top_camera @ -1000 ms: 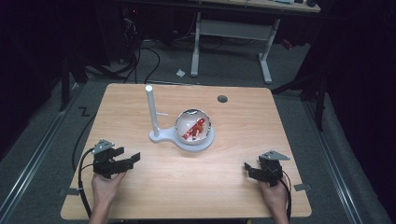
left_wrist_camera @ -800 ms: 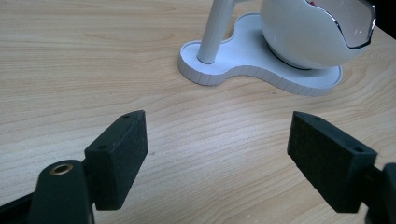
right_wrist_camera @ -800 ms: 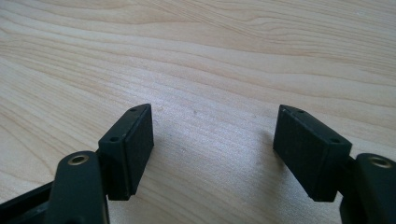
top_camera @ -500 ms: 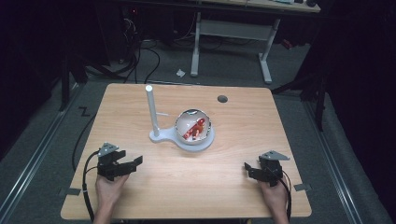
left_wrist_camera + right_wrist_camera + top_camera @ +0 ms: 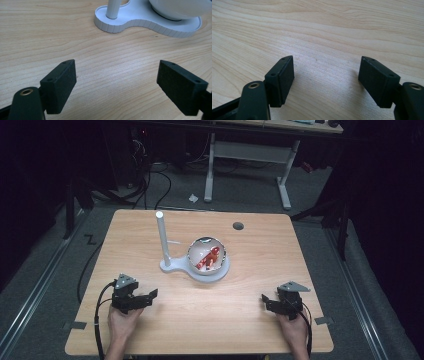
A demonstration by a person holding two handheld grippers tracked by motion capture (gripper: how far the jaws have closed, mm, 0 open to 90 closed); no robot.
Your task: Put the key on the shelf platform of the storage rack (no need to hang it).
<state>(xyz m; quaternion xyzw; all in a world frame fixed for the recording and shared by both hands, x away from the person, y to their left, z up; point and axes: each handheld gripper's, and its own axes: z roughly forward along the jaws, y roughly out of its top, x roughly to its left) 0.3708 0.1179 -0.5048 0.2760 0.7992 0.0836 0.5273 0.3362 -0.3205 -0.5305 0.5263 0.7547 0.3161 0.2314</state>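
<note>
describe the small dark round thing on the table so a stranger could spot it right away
Start at the wooden table and find the white stand with its upright post and bowl near the middle. Look past the bowl toward the far edge, a little right, to the round hole. It is the one dark spot flush in the tabletop, apart from the stand.

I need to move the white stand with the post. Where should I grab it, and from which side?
Probably take the upright post, low near the base, with the left hand-held gripper, coming from the person's side. The post is slim, vertical and bare, so open jaws can close across it. The bowl on the base's right lobe blocks approach from that side; the base rim lies flat on the table.
</note>
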